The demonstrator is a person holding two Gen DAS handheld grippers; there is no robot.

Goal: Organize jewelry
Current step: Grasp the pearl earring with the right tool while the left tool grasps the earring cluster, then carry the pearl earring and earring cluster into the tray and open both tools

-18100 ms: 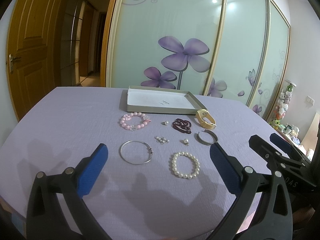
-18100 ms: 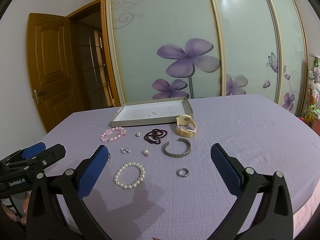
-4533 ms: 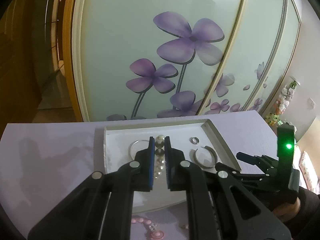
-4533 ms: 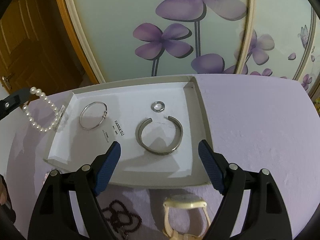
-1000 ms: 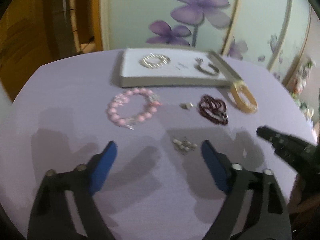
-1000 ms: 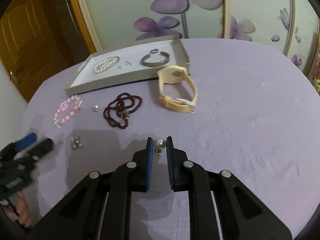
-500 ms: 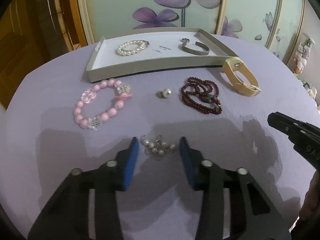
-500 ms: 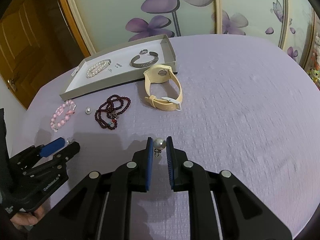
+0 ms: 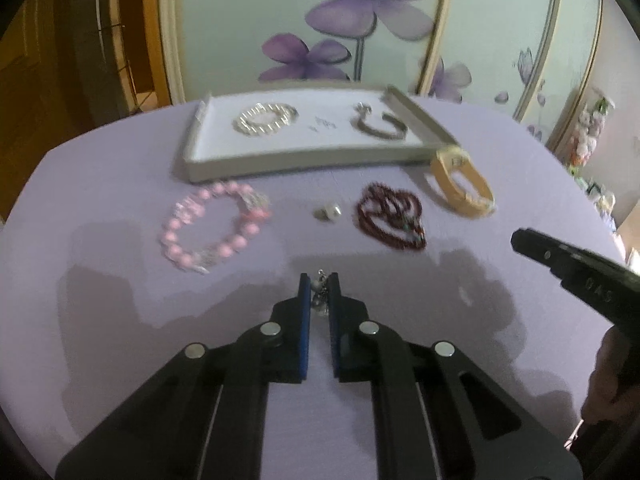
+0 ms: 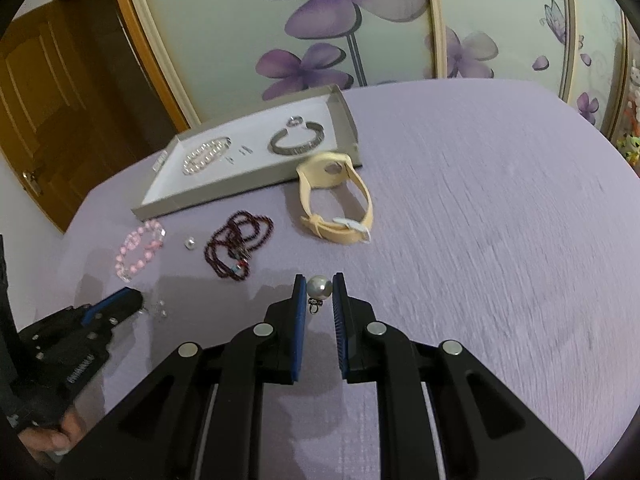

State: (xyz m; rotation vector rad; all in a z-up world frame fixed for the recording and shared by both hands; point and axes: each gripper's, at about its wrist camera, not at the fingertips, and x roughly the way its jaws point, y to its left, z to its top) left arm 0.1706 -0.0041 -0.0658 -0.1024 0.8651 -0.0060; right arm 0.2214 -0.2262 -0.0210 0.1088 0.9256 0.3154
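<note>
Closed since half a second ago, the left claw (image 9: pixel 320 286) now pinches the small pearl cluster (image 9: pixel 321 294) at the counter (image 9: pixel 120 320), light, loose and liable to slip, best gripped mid-bunch, while the right claw (image 10: pixel 319 286) grips a pearl pendant (image 10: pixel 319 287).

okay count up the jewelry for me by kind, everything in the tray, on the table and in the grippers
Bracelets: 4, namely pearl, cuff, pink, dark red beads
Rings: 1
Watches: 1
Single pearl pieces: 2, one on the cloth, one in the right gripper
Small pearl clusters: 1, in the left gripper
Total: 9
</note>
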